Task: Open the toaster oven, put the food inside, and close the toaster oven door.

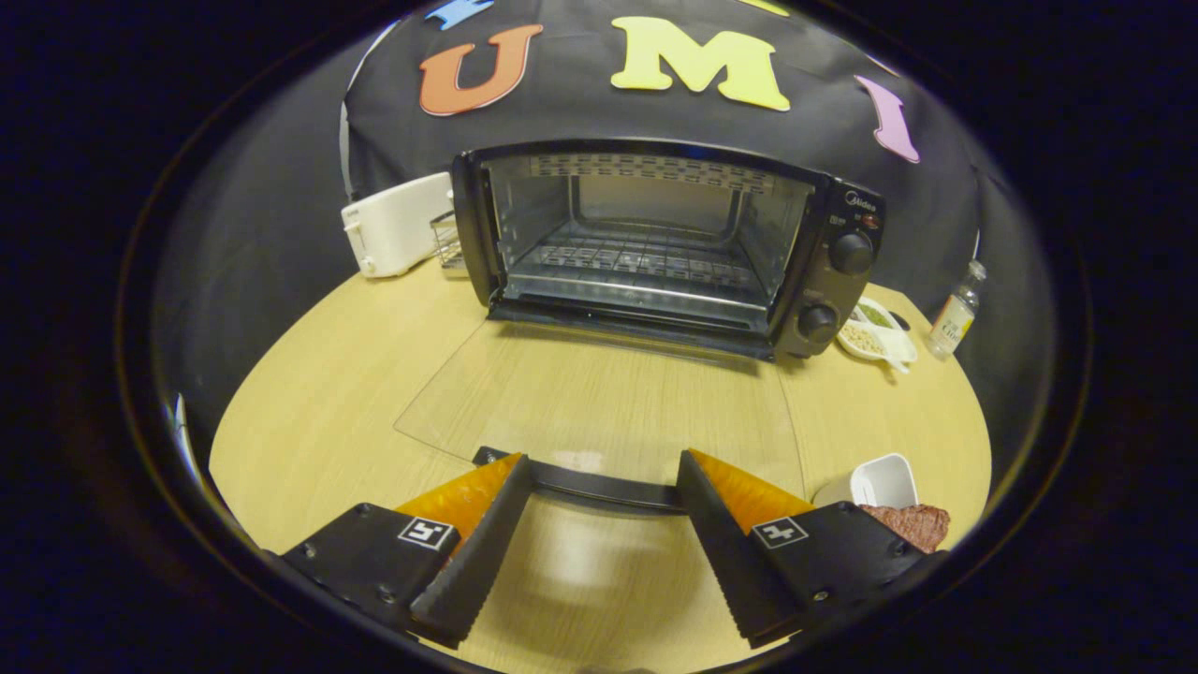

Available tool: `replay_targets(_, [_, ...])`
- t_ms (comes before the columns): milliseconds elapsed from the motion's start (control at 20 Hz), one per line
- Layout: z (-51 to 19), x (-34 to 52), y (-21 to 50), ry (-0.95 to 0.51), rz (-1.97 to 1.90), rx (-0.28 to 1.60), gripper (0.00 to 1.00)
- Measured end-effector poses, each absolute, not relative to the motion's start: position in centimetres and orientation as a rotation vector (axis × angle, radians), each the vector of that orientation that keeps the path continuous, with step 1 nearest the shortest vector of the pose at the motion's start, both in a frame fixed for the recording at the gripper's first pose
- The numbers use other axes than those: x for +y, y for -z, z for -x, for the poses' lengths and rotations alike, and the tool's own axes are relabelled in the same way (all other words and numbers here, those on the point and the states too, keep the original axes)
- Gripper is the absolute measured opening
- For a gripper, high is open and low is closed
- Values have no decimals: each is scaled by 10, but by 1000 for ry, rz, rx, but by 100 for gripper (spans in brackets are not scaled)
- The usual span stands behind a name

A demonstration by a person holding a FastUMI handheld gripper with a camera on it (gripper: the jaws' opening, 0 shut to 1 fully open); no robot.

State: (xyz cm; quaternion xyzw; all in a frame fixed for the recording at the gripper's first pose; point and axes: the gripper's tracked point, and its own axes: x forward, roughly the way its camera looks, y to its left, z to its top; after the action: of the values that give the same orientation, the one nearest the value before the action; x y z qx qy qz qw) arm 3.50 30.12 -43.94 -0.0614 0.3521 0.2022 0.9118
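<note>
A black toaster oven (824, 271) stands at the back of the round wooden table, its cavity showing a wire rack (646, 257). Its glass door (599, 402) lies fully folded down toward me, flat over the tabletop. The door's dark handle bar (604, 487) runs across just under my fingertips. My gripper (604, 468) is open, its fingers spread wide above the handle with nothing pressed between them. A brown piece of meat (913, 524) lies on the table beside the right finger, partly hidden by it.
A small white cup (875, 482) sits next to the meat. Right of the oven are a white dish of seasonings (875, 332) and a small bottle (955, 314). A white toaster (398, 225) and a wire basket (447, 241) stand left of the oven.
</note>
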Motion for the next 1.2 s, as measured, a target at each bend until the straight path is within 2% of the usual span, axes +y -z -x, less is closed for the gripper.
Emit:
replay_targets(250, [-53,253,402,-421,108,651,100])
replay_targets(500, [-75,147,371,-379,190,591,100])
replay_targets(700, [-80,64,378,-328,145,648,100])
replay_targets(800, [-72,43,388,-366,81,698,100])
replay_targets(950, [-45,43,407,-483,-57,808,97])
replay_targets(1100, [-22,42,429,-539,-142,910,92])
replay_targets(1200, [-11,48,435,-574,-225,958,80])
